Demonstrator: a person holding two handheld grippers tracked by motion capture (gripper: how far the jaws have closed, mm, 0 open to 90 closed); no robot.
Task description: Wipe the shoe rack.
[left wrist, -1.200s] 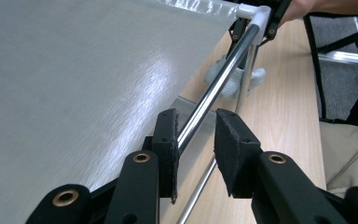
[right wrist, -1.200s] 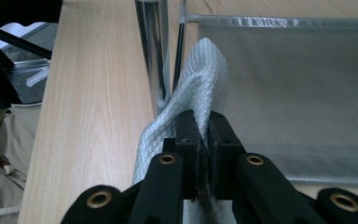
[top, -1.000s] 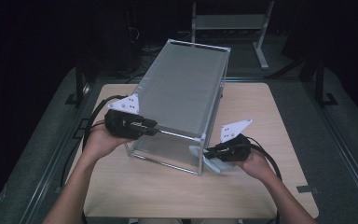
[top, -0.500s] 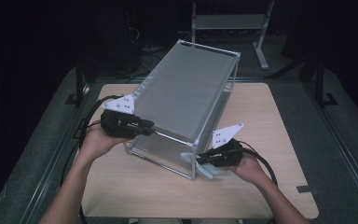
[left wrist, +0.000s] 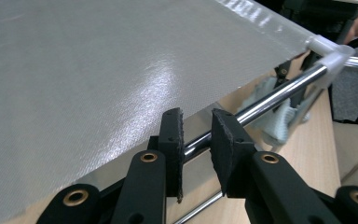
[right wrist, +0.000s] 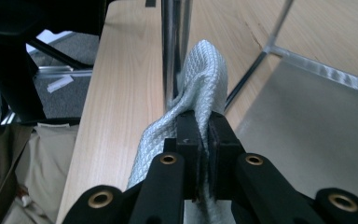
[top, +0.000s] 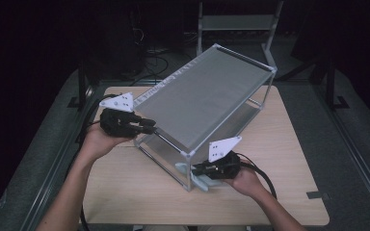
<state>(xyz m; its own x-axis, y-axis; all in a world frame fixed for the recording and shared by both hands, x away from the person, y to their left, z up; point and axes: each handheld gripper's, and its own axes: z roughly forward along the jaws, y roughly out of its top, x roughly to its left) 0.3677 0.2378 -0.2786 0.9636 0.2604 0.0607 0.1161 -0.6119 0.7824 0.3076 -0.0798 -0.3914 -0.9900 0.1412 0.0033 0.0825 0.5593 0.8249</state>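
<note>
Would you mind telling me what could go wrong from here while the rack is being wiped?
1. The left gripper straddles a smooth chrome bar with its fingers not clamped; the tilted rack might slip.
2. The cloth, pinched in the right gripper, rubs an upright post and may snag or pull free.

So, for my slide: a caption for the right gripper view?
Right gripper pinching a pale cloth against the rack's chrome post.
</note>
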